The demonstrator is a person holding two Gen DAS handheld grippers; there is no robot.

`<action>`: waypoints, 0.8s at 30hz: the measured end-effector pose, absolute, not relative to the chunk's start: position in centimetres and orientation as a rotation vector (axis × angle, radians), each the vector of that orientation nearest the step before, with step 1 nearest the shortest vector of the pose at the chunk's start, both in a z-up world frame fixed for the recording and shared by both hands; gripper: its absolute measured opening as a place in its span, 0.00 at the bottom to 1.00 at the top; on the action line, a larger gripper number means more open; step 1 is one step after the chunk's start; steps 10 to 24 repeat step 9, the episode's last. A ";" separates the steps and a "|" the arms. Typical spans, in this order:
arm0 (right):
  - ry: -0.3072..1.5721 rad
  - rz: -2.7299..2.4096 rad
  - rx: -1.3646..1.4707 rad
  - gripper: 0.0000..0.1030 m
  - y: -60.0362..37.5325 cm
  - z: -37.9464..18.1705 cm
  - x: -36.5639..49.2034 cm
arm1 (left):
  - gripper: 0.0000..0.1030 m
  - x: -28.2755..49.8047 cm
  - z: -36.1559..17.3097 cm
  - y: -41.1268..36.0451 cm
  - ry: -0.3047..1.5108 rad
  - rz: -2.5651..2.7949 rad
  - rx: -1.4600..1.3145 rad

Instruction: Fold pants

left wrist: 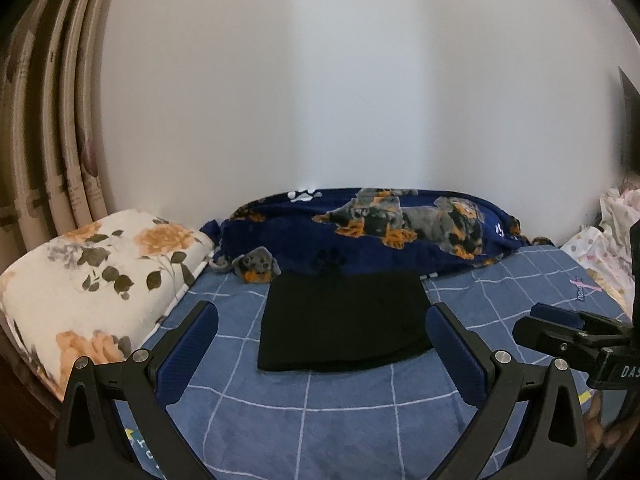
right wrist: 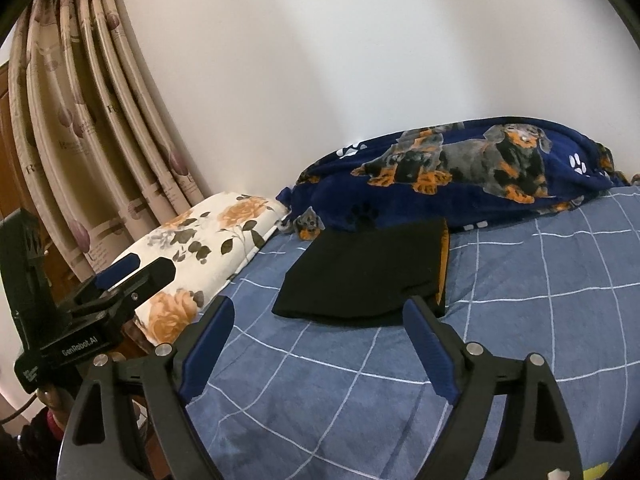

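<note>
The black pants (left wrist: 344, 322) lie folded into a compact rectangle on the blue checked bedsheet (left wrist: 320, 420). In the right wrist view the pants (right wrist: 360, 276) show an orange lining along their right edge. My left gripper (left wrist: 322, 326) is open and empty, held above the sheet just short of the pants' near edge. My right gripper (right wrist: 318, 320) is open and empty, also just short of the pants. Each gripper shows in the other's view: the right gripper (left wrist: 560, 328) at the right, the left gripper (right wrist: 132, 272) at the left.
A floral folded quilt (left wrist: 96, 276) lies at the bed's left. A navy dog-print blanket (left wrist: 380, 228) is bunched against the white wall behind the pants. Curtains (right wrist: 80, 120) hang at the left. Pale bedding (left wrist: 608, 248) sits at the far right.
</note>
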State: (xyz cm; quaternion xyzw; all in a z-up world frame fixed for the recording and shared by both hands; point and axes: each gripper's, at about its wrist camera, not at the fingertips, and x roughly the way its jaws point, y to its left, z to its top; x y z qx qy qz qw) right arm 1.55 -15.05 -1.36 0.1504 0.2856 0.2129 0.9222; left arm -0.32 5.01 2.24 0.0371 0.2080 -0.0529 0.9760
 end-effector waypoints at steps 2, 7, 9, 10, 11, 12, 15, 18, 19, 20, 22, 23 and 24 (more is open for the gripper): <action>0.589 0.436 0.310 0.82 -15.1 -1.4 1.5 | 1.00 -0.6 2.1 4.7 0.399 -0.076 0.097; 0.581 0.408 0.291 0.86 -14.8 -1.2 1.1 | 1.00 -0.7 2.0 4.8 0.417 -0.091 0.070; 0.576 0.389 0.275 0.89 -14.7 -1.1 1.0 | 1.00 -0.6 2.1 5.0 0.428 -0.095 0.054; 0.576 0.389 0.275 0.89 -14.7 -1.1 1.0 | 1.00 -0.6 2.1 5.0 0.428 -0.095 0.054; 0.576 0.389 0.275 0.89 -14.7 -1.1 1.0 | 1.00 -0.6 2.1 5.0 0.428 -0.095 0.054; 0.576 0.389 0.275 0.89 -14.7 -1.1 1.0 | 1.00 -0.6 2.1 5.0 0.428 -0.095 0.054; 0.576 0.389 0.275 0.89 -14.7 -1.1 1.0 | 1.00 -0.6 2.1 5.0 0.428 -0.095 0.054; 0.576 0.389 0.275 0.89 -14.7 -1.1 1.0 | 1.00 -0.6 2.1 5.0 0.428 -0.095 0.054; 0.576 0.389 0.275 0.89 -14.7 -1.1 1.0 | 1.00 -0.6 2.1 5.0 0.428 -0.095 0.054; 0.576 0.389 0.275 0.89 -14.7 -1.1 1.0 | 1.00 -0.6 2.1 5.0 0.428 -0.095 0.054; 0.576 0.389 0.275 0.89 -14.7 -1.1 1.0 | 1.00 -0.6 2.1 5.0 0.428 -0.095 0.054; 0.576 0.389 0.275 0.89 -14.7 -1.1 1.0 | 1.00 -0.6 2.1 5.0 0.428 -0.095 0.054; 0.576 0.389 0.275 0.89 -14.7 -1.1 1.0 | 1.00 -0.6 2.1 5.0 0.428 -0.095 0.054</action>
